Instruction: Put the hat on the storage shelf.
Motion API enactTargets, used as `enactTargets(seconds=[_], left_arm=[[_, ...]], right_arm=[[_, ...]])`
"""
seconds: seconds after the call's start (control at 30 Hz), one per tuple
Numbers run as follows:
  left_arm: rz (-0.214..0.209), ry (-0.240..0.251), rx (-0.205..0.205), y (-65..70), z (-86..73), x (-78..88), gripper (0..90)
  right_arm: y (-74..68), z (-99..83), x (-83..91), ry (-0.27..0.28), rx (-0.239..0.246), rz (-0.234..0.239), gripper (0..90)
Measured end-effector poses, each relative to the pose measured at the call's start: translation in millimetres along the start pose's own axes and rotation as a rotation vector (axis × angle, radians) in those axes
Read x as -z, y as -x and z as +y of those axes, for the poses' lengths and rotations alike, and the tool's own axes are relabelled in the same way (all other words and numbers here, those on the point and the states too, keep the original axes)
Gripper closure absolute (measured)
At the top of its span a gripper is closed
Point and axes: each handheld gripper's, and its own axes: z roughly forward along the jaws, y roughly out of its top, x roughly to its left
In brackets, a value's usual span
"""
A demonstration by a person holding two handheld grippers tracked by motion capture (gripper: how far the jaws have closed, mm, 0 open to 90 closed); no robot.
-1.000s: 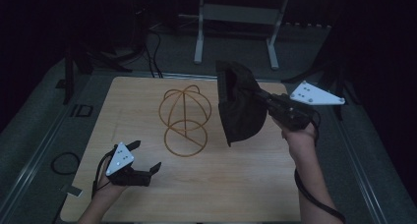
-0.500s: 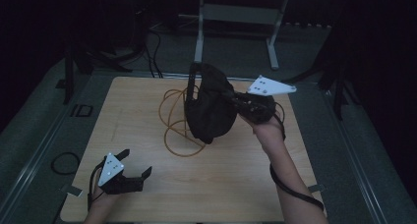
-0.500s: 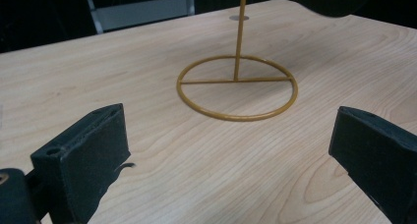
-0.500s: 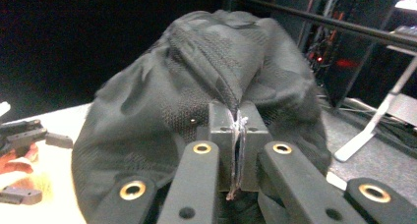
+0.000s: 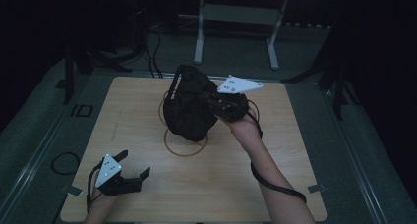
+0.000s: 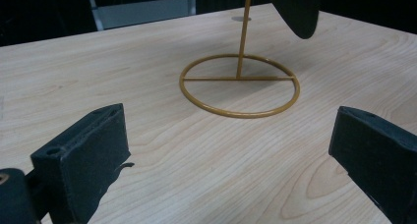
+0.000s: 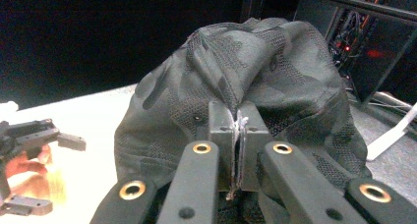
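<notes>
Table [image 5: 147, 111]: lying under everything, pale wood.
Cap [image 5: 189, 106]: hanging dark and crumpled over the stand, above the table's middle (its low edge is showing at the top of the left gripper view).
Stand [image 6: 239, 86]: sitting upright on its gold wire ring.
Right gripper [image 5: 211, 102]: pinching the cap's fabric, jaws nearly meeting.
Left gripper [image 5: 134, 166]: resting low near the table's front left corner, jaws gaping wide, holding nothing.
</notes>
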Motion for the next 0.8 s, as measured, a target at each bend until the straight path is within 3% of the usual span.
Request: enactTargets(seconds=[0.3,0.43,0.63,0.8], left_arm=[[-0.007,0.019,0.024,-2.8,0.6,4.0,3.6],[0.005,0.018,0.008,-2.2,0.2,4.2,3.8],[0.024,0.021,0.015,-2.6,-0.4,3.9,3.0],[0.019,0.017,0.023,-2.7,-2.2,3.2,2.9]], right_arm=[[-5.3,-1.3,-22.9,-0.040,-0.005,0.005,87.5],[-6.3,-3.3,-27.2,-0.037,-0.018,0.010,85.7],[-8.8,-3.5,-30.1,-0.015,-0.007,0.001,71.0],[-15.4,-2.0,-32.9,-0.026,0.031,-0.042,60.1]])
